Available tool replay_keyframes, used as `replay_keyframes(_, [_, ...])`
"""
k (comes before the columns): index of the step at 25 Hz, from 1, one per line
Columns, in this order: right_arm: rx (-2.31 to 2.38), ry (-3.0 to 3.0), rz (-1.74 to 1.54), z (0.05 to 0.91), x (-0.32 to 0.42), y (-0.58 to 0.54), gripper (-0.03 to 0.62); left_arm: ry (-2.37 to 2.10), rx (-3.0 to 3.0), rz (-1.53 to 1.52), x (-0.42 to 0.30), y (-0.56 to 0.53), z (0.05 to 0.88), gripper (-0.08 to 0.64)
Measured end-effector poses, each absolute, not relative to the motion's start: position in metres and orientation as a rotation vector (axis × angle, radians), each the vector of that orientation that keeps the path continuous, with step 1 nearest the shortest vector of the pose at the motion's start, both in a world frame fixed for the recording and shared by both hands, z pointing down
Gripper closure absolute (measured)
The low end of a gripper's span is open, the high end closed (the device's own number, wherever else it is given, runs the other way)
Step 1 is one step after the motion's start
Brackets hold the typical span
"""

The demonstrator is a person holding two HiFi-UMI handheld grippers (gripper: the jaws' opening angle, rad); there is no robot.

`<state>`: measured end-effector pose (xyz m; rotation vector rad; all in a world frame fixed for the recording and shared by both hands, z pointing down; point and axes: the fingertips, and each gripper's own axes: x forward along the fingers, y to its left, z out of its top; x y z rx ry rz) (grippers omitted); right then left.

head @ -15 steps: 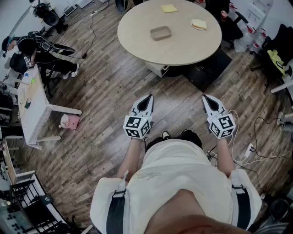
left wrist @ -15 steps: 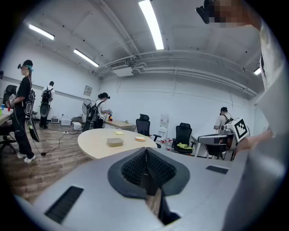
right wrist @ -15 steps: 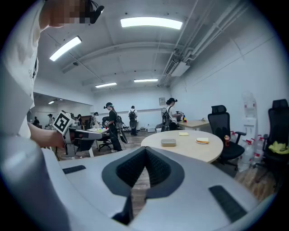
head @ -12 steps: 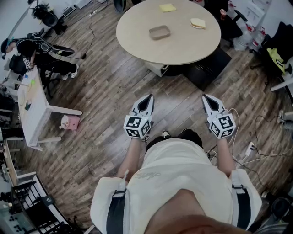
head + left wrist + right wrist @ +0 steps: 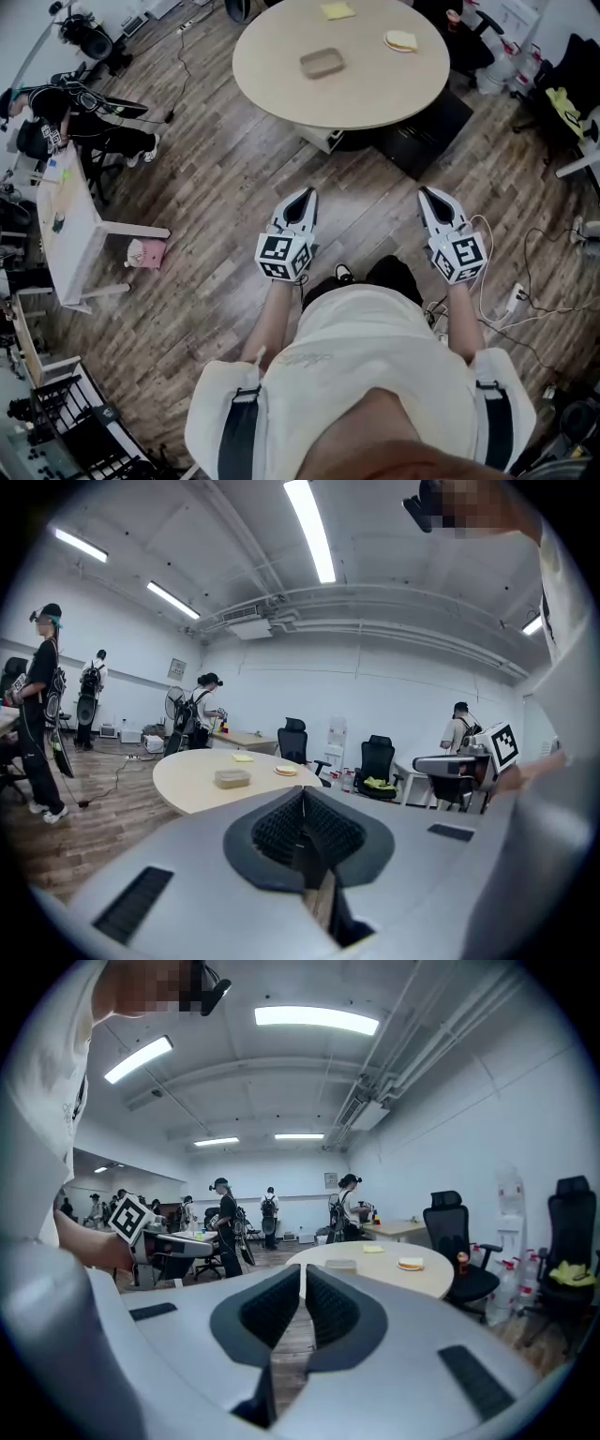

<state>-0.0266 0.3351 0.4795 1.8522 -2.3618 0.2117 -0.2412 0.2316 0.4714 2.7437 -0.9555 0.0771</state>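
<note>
You hold the left gripper [image 5: 302, 195] and the right gripper [image 5: 427, 195] empty, jaws pressed together, above the wooden floor [image 5: 225, 187], and the shallow container [image 5: 322, 63] lies on the round table [image 5: 356, 94], well apart at 12 o'clock, so I judge this an approach step that calls for coming nearer.

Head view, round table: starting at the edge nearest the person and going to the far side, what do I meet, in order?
Near rim of the round table → shallow container → sandwich → yellow pad.
</note>
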Motion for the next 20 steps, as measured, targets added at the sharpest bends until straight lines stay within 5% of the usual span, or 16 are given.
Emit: replay_keyframes(20, [1.616, -2.571, 0.183, 0.472, 0.105, 0.183, 0.531, -1.17, 2.629, 0.133, -0.117, 0.115, 0.478, 0.54])
